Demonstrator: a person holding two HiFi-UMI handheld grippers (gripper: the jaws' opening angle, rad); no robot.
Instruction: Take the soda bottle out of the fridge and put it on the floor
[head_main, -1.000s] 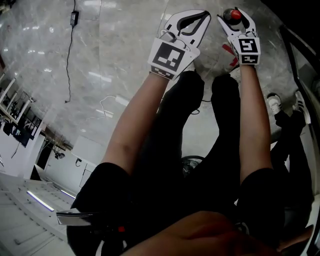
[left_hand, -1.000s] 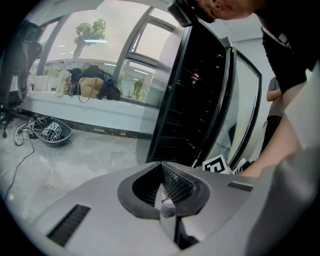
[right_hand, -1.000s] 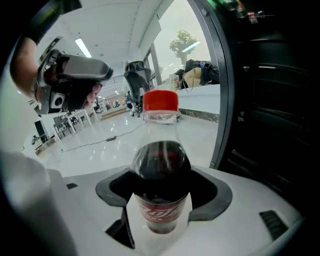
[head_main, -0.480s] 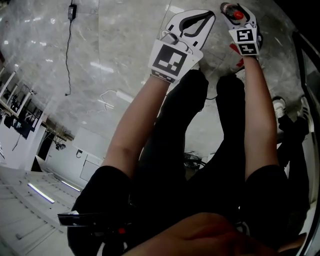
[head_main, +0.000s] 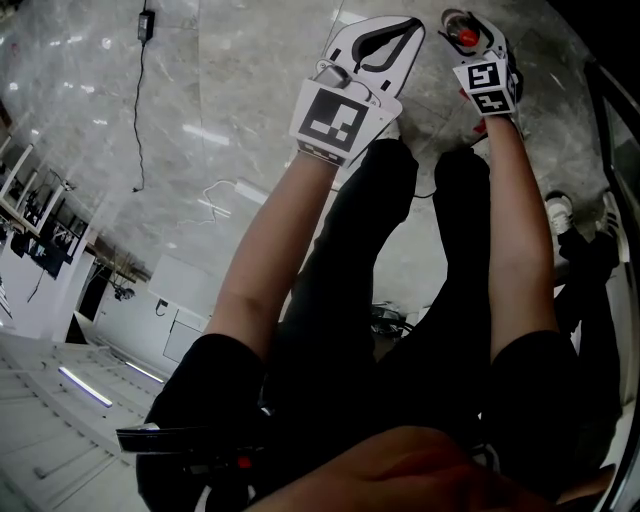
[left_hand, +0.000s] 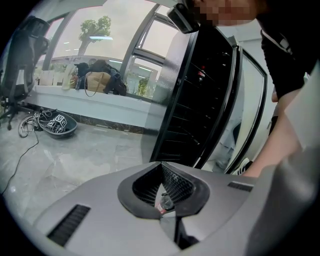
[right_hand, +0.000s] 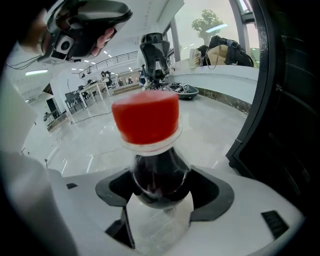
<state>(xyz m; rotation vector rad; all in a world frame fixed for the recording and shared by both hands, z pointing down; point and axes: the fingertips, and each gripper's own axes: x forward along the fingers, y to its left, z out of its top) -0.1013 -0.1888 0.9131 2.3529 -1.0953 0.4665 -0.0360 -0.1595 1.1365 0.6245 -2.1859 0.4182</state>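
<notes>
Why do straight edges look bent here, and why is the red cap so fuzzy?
Left gripper view: the wide-angle lens bows the fridge door and window frames, and darkens the corners. Right gripper view: the red cap of the soda bottle sits too near the lens, so it is soft. Head view: reflected light streaks the polished floor.

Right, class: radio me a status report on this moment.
Left gripper shut, empty. Right gripper shut on soda bottle, below cap, outside fridge. No obstacle seen on floor.

Open-plan office: polished marble floor (head_main: 200, 120), desk rows (right_hand: 95, 90), office chair (right_hand: 154, 50), tall windows (left_hand: 100, 45), loose cable (head_main: 137, 100).
</notes>
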